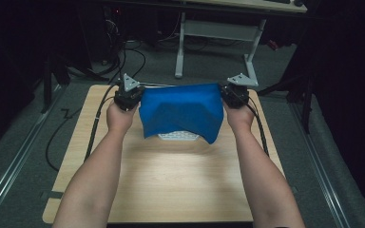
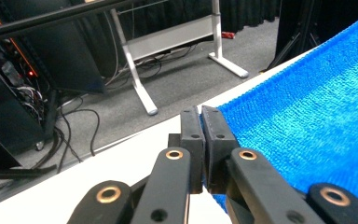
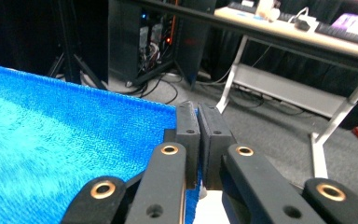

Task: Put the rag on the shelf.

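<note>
A blue towel point(image 1: 180, 111) hangs stretched between my two grippers above the far half of the wooden table point(image 1: 171, 180). My left gripper point(image 1: 129, 94) is shut on the towel's left top corner; in the left gripper view its jaws point(image 2: 201, 114) pinch the towel's edge point(image 2: 307, 121). My right gripper point(image 1: 235, 91) is shut on the right top corner, and the right gripper view shows the blue towel point(image 3: 60, 149) running off to the left from its jaws point(image 3: 197, 109). The towel's lower edge droops over a white perforated object point(image 1: 178, 136) on the table.
Beyond the table's far edge stand a white desk frame point(image 1: 216, 33) and dark equipment with cables point(image 1: 119, 57) on the grey floor. A black cable point(image 1: 97, 121) trails down the table's left side, another point(image 1: 261, 128) along its right.
</note>
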Available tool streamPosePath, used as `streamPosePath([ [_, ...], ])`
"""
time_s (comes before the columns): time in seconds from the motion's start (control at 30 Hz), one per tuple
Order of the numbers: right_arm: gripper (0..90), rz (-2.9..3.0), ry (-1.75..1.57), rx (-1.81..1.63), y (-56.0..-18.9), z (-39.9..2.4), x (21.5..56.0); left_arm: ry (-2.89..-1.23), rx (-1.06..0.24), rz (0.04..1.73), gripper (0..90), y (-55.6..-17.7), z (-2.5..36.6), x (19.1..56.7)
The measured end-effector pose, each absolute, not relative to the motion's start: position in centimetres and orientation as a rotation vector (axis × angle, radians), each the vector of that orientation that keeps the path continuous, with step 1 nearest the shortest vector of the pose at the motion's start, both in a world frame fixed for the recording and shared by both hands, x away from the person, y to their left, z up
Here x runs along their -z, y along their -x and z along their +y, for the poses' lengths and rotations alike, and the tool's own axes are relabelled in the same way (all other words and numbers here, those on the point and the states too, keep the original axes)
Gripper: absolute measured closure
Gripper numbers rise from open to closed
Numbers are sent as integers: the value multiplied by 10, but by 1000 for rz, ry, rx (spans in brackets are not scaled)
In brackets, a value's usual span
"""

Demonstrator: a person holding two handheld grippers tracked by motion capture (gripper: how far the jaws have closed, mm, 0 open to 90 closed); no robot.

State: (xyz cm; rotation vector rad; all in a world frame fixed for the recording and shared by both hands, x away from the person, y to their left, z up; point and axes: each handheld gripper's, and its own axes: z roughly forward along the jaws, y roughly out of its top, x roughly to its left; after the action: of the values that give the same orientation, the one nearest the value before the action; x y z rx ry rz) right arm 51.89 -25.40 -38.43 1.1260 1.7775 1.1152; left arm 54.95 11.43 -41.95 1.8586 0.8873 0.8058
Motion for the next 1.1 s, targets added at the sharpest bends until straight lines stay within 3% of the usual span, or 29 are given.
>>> streamPosePath([
  [0.63,885,1846,-1231,-1124,-507,-263,450,-1897,-670,971,886,-532,111,481],
  [1.1,884,1850,-1276,-1145,-504,-265,469,-1918,-615,997,882,-529,111,497],
])
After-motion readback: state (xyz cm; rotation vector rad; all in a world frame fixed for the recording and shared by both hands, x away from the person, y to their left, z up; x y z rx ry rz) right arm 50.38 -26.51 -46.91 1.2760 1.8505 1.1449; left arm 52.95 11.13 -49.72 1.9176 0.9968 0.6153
